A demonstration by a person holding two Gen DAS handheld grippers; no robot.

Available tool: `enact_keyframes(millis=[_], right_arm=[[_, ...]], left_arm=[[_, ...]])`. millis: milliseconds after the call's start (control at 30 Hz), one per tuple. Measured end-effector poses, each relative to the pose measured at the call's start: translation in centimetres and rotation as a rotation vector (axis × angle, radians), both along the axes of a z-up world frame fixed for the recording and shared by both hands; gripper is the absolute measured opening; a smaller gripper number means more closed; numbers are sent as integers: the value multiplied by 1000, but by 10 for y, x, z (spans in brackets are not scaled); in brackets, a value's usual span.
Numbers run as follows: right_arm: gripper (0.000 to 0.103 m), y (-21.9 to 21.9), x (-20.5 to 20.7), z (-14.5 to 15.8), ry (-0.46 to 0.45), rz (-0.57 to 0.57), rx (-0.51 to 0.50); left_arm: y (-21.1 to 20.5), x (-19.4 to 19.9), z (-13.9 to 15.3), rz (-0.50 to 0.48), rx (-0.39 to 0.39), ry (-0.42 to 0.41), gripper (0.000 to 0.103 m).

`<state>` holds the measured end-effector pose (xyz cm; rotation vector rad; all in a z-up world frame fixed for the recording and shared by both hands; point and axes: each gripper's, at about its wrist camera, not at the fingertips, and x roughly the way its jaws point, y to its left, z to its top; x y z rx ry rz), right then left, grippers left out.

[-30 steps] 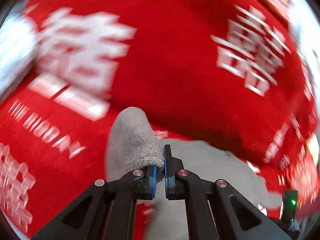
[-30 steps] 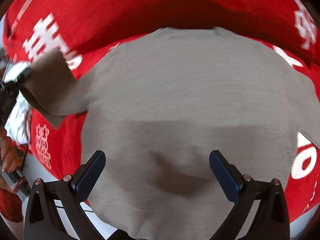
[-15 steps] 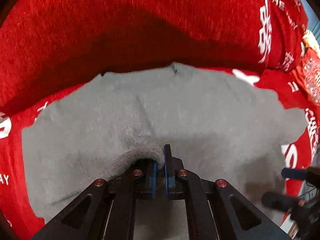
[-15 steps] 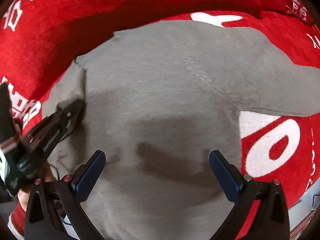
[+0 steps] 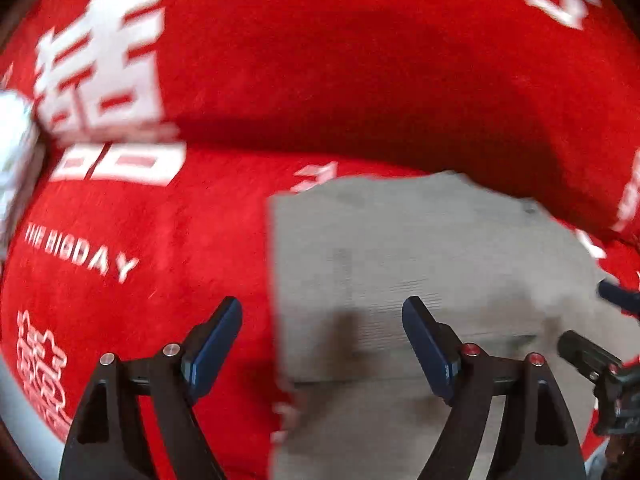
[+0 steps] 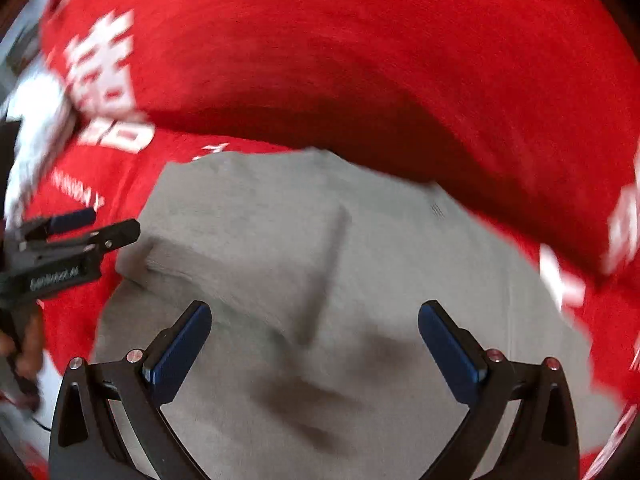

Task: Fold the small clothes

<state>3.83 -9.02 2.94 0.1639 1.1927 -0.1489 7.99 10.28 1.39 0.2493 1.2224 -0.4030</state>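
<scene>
A small grey knit garment [image 5: 420, 248] lies flat on the red blanket [image 5: 168, 240]. One sleeve is folded across its body as a flap [image 6: 240, 240]. My left gripper [image 5: 320, 316] hovers over the garment's straight left edge. Its jaws are opening and nothing is pinched between them. From the right wrist view it shows at the left [image 6: 116, 220], beside the garment. My right gripper [image 6: 316, 316] stands open above the middle of the grey cloth and holds nothing. It also shows at the right edge [image 5: 592, 320] of the left wrist view.
The red plush blanket carries big white characters [image 5: 104, 80] and the words "THE BIGDAY". A raised red fold [image 6: 400, 100] runs behind the garment's far edge. Something white [image 5: 12, 152] sits at the far left. A person's hand [image 6: 24, 344] holds the left gripper.
My left gripper let go of the sleeve cuff, opened wide and slid left to the garment's edge. The sleeve now lies folded on the body. The right gripper stays open.
</scene>
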Motion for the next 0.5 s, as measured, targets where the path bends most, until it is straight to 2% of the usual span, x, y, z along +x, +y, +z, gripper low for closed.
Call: enact_keyframes(millis=[100,233,267,300,333,367,400,500], right_arm=[[103,34,24,-13,32,148,-135],[100,66,45,-47,100,298,-340],[94,68,47,-54,115,315,-383],[83,69,49,-59,127,326,-413],[70,67,49,-58,112,320,-400],[24,60,49,-54,104,296,-377],[18,52,50,-50,96,240,-356],[18,-7,33,-21,-19,-78,-70]], left_arm=[[22,8,-27,54,16,108,82],[32,3,-47,97,13,163,82],[34,1,-49,105,7,170,82],[35,-1,-50,108,2,172,82],[35,-3,-51,109,-3,171,82],[35,-5,-51,108,-5,165,82],[35,-7,-50,102,-2,160,82],[37,-10,-47,84,2,153,82]])
